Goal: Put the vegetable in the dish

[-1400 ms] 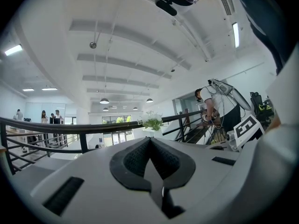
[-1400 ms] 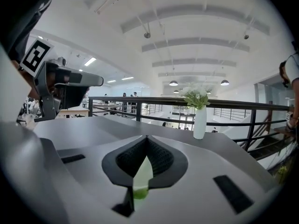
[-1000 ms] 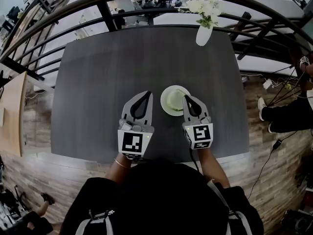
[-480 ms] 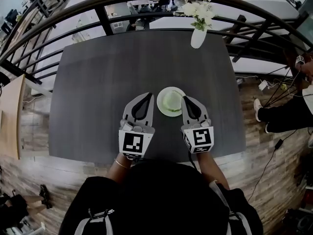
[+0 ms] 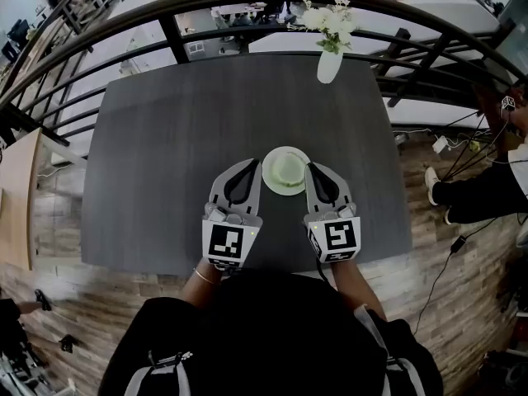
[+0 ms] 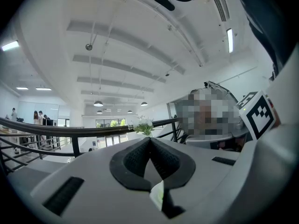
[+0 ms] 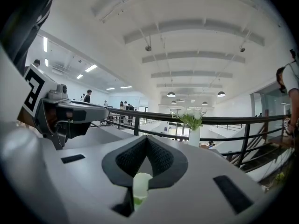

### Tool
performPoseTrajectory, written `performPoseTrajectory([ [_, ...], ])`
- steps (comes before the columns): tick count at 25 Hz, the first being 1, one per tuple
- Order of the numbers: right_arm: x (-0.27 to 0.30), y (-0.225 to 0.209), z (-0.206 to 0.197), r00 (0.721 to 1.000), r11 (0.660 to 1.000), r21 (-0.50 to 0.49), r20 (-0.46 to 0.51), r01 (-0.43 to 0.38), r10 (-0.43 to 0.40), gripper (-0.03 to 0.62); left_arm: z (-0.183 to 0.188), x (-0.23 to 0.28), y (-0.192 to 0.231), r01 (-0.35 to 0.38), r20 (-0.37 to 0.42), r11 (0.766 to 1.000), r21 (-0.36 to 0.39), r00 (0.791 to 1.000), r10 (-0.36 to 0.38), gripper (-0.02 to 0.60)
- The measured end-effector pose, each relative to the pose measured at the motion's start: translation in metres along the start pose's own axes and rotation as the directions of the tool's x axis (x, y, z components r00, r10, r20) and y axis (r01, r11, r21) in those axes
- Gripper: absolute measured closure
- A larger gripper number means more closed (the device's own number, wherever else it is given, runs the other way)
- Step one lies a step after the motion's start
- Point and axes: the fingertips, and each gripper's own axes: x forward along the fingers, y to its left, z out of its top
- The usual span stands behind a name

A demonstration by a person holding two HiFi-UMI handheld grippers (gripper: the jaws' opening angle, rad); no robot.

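A pale green vegetable [image 5: 289,167] lies in the small round white dish [image 5: 273,183] on the dark table [image 5: 190,114]. My left gripper [image 5: 251,162] rests just left of the dish, its jaws together and nothing between the tips. My right gripper [image 5: 310,167] rests just right of the dish, shut and empty as well. In the left gripper view the left gripper [image 6: 149,139] has its dark pads meeting at a point. The right gripper [image 7: 146,137] looks the same in the right gripper view. A small white-green bit shows low in each jaw gap; what it is I cannot tell.
A white vase with flowers [image 5: 328,63] stands at the table's far edge. A dark railing [image 5: 169,25] curves behind the table. A person's legs [image 5: 483,192] are on the wood floor to the right. The person's body is at the near table edge.
The head view has shifted slightly, so table and vase sit a little further left in the picture. Both grippers and the dish keep their places relative to each other.
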Motion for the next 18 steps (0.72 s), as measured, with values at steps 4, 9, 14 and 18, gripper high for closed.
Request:
performPoseTrajectory([
  [4,-0.005,0.002,0.010,1.000,1.000,0.001,0.016,-0.002,0.002,0.586,0.003,-0.002,-0.003,0.009,0.003,1.000,0.005,1.000,-0.009,0.581],
  [9,-0.010,0.004,0.017,0.999,1.000,0.022,0.042,-0.016,0.015,0.586,0.003,-0.003,-0.007,0.015,0.003,1.000,0.010,1.000,-0.015,0.581],
  [14,-0.012,0.006,0.021,0.999,1.000,0.011,0.044,-0.027,0.027,0.587,0.003,-0.003,-0.007,0.017,0.005,1.000,0.005,1.000,-0.017,0.581],
  [18,-0.012,0.007,0.023,0.998,1.000,0.008,0.049,-0.028,0.028,0.586,0.004,-0.003,-0.007,0.017,0.007,1.000,0.009,1.000,-0.017,0.581],
])
